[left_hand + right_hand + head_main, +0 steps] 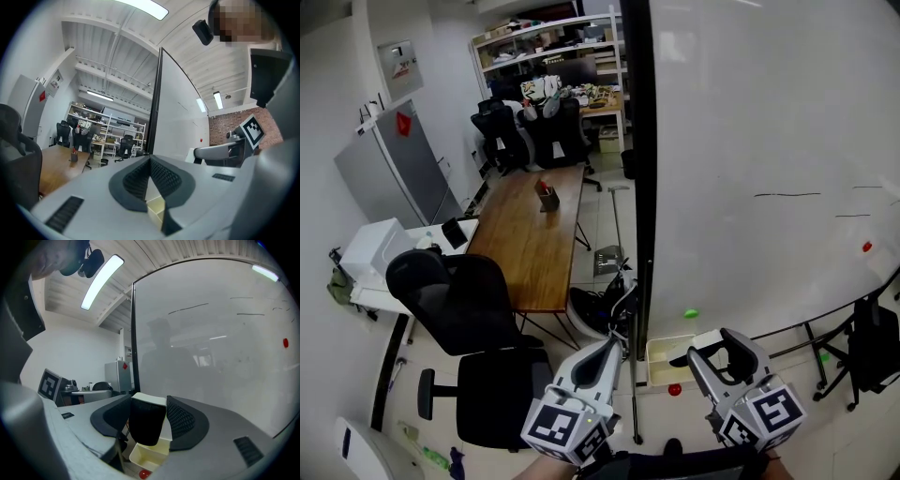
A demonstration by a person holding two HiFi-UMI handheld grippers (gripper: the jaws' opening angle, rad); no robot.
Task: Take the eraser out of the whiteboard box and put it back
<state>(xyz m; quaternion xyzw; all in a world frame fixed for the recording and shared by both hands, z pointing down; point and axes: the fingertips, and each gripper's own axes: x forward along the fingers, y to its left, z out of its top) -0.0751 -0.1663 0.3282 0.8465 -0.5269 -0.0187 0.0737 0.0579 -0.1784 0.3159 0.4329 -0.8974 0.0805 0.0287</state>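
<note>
Black-felt, white-backed block eraser point(147, 423) sits clamped between the pads of the right gripper point(149, 398), above the open cream plastic whiteboard box point(149, 454) at the foot of the large white whiteboard point(769, 141). Left gripper point(151, 161) has its jaws closed together, empty, beside the right one.

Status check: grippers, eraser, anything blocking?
Left hand-held gripper shut, empty. Right hand-held gripper holds black-felt, white-backed eraser near cream plastic whiteboard box. Nothing between them.

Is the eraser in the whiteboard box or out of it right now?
Out. The right gripper holds the eraser between its jaws, clear of the cream box, which shows beneath it.
</note>
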